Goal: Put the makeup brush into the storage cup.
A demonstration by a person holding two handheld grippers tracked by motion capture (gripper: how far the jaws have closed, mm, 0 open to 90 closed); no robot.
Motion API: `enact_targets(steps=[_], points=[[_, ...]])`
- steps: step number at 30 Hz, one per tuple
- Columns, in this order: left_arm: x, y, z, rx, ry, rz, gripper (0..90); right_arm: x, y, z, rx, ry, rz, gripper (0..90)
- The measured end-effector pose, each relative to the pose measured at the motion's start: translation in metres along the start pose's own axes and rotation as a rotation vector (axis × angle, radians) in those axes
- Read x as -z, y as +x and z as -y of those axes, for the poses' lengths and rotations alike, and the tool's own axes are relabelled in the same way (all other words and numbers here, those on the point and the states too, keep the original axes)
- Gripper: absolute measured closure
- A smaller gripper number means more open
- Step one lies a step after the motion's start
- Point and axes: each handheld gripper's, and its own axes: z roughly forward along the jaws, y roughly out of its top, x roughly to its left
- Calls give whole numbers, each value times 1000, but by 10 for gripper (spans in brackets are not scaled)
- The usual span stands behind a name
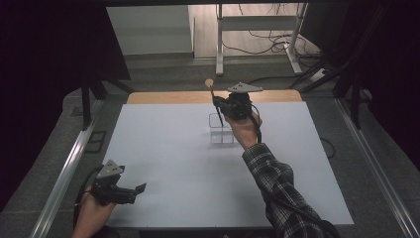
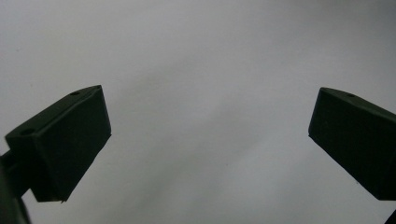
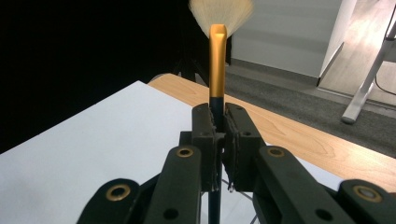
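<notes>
Nearest the high camera, at the near left corner of the white rectangular table sheet [image 1: 173, 163], a hand holds the left gripper [image 1: 140, 188], its black jaws pointing right and standing apart with nothing between them. It sits just at the sheet's near left edge, with a metal rail [image 1: 64, 173] running along the grey floor beside it. Most of the sheet between this gripper and the far side lies bare, so room is widest across the middle and the near right. Far of centre, the right gripper [image 1: 218, 103], held by a hand on a plaid-sleeved forearm [image 1: 277, 183], is clamped on a slim make-up brush with a gold ferrule and pale fan bristles [image 1: 212, 89]. The brush stands nearly upright, its lower end reaching down into a small clear square-walled holder [image 1: 221, 130] that stands on the sheet, near the far edge where a light wooden table strip [image 1: 168, 97] shows.

Seen from the left gripper view, the two black jaw tips stand wide apart over the plain white sheet [image 2: 205, 93].

From the right gripper view, the jaws are pressed together on the brush's dark handle, and the gold ferrule [image 3: 217, 60] rises straight above them to the blurred bristles. Behind it, the white sheet's far edge [image 3: 140, 86] meets the wooden strip [image 3: 299, 135], with grey floor and a white desk leg [image 3: 369, 74] beyond.
</notes>
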Motion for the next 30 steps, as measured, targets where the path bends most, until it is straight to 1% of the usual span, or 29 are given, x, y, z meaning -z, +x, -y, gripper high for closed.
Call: enact_targets(steps=[19, 30], points=[[-1, -1, 0, -10, 9, -1, 0, -19, -3, -3, 2, 4, 12, 835], [-1, -1, 0, -12, 11, 0, 0, -23, -4, 4, 2, 16, 15, 835]])
